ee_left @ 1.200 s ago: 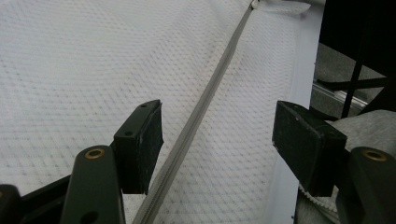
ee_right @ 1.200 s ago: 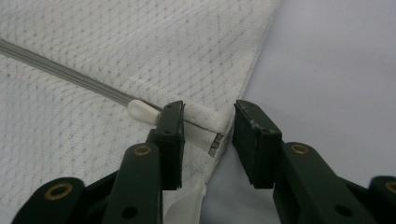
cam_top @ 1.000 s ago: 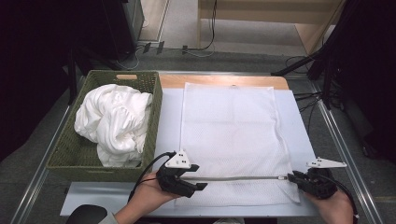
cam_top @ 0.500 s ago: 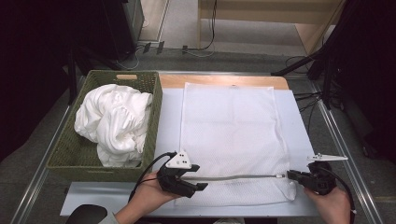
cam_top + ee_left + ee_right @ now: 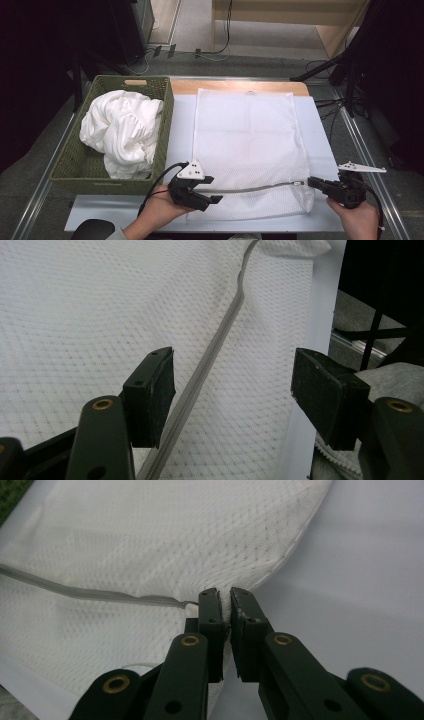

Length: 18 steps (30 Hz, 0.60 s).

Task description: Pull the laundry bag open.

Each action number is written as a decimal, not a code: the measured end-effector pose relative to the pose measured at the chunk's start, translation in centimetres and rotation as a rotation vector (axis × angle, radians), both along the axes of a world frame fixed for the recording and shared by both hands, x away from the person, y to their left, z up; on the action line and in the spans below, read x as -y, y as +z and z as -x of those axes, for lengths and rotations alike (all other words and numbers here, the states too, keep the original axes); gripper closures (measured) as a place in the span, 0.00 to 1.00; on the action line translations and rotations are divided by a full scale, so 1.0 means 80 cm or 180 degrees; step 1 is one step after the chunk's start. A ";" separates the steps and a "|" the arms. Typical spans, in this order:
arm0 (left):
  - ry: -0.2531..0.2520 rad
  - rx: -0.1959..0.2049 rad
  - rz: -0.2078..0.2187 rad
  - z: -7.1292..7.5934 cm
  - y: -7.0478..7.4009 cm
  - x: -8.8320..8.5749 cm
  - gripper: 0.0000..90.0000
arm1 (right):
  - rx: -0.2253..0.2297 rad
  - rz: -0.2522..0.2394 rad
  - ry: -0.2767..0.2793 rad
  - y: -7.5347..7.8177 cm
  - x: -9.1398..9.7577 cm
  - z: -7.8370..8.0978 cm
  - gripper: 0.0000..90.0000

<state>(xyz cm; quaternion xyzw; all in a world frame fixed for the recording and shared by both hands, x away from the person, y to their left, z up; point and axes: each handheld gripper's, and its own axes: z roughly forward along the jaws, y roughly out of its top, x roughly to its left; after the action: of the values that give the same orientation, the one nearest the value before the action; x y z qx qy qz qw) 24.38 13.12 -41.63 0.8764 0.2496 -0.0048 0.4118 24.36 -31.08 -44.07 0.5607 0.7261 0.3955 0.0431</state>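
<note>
A white mesh laundry bag lies flat on the tabletop, its grey zipper along the near edge. The right tool, jaws just narrowed, pinches the bag at the zipper's end, likely to work the zipper. The left tool stands wide over the zipper, gripping nothing. A basket of white laundry waits alongside.

The table carries a pale sheet over its top, with a strip of bare wood showing at the far edge; a white mesh laundry bag lies flat on the middle of it, grey zipper along its near end; just left of the bag stands a green woven basket.
</note>
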 end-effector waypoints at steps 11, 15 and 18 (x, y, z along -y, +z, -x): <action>-0.0070 -0.0094 0.0022 -0.003 -0.004 0.012 0.40 | 0.0195 -0.0116 0.0191 0.020 -0.026 0.005 0.95; -0.0058 -0.0125 0.0060 -0.008 -0.004 0.016 0.40 | 0.0244 -0.0230 0.0270 0.026 -0.036 0.005 0.95; -0.0048 -0.0155 0.0107 -0.012 -0.003 0.017 0.40 | 0.0261 -0.0290 0.0309 0.031 -0.042 0.002 0.95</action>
<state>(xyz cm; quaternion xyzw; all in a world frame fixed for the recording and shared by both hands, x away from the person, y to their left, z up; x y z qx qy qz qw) 25.33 11.72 -41.85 0.8709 0.2528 -0.0334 0.4201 24.21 -27.72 -41.59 0.5096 0.7313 0.4525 0.0280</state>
